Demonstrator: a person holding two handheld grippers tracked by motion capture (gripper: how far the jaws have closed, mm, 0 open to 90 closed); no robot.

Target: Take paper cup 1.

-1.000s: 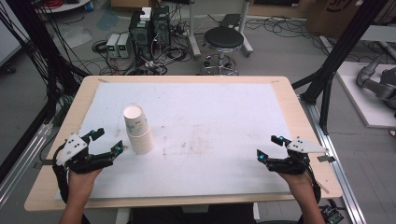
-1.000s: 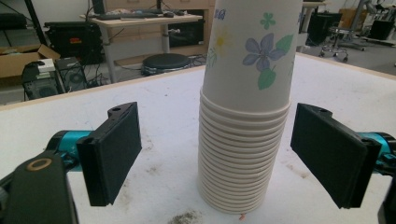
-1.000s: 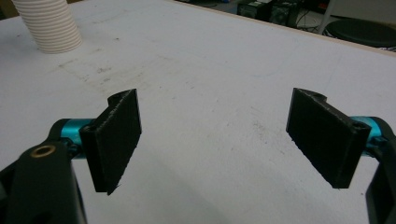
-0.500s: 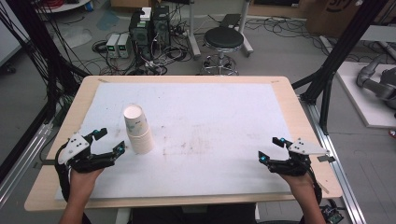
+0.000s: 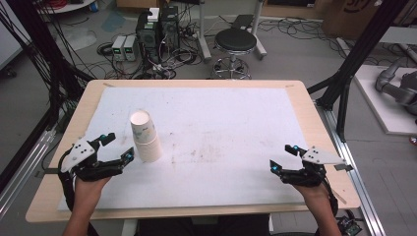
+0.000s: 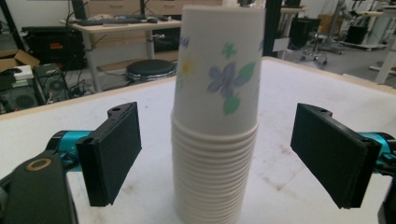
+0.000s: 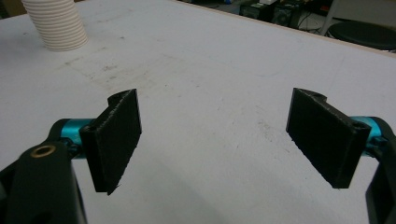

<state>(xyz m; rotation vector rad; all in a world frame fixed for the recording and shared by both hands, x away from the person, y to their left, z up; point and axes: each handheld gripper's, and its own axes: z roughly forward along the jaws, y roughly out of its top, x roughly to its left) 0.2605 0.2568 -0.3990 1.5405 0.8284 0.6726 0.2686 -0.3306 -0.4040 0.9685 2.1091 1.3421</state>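
At about 8 o'clock on the desk (image 5: 206,93), the left gripper (image 5: 117,146) sits with its jaws spread wide, pointing toward 2 o'clock at the cups (image 5: 145,136). In the left gripper view the cups (image 6: 217,116) stand centred in the gap, touching neither jaw. They are a tall nested stack, mouth up, at roughly 9 o'clock on the white mat, with the top cup riding well above the ribbed rims below it.

The main risk is a tip-over. The stack is tall on a narrow foot, so if one jaw reaches it before the other, it will likely shove or topple it. A squeeze on the thin paper wall could also crush it. A grip low on the rims would probably lift the whole stack; a grip on the top cup alone might drag the next cups up with it, since nested paper tends to stick.

At 4 o'clock the right gripper (image 5: 284,158) hovers over bare mat, jaws equally wide apart and holding nothing. It is well apart from the cups, so it cannot steady the stack from there.
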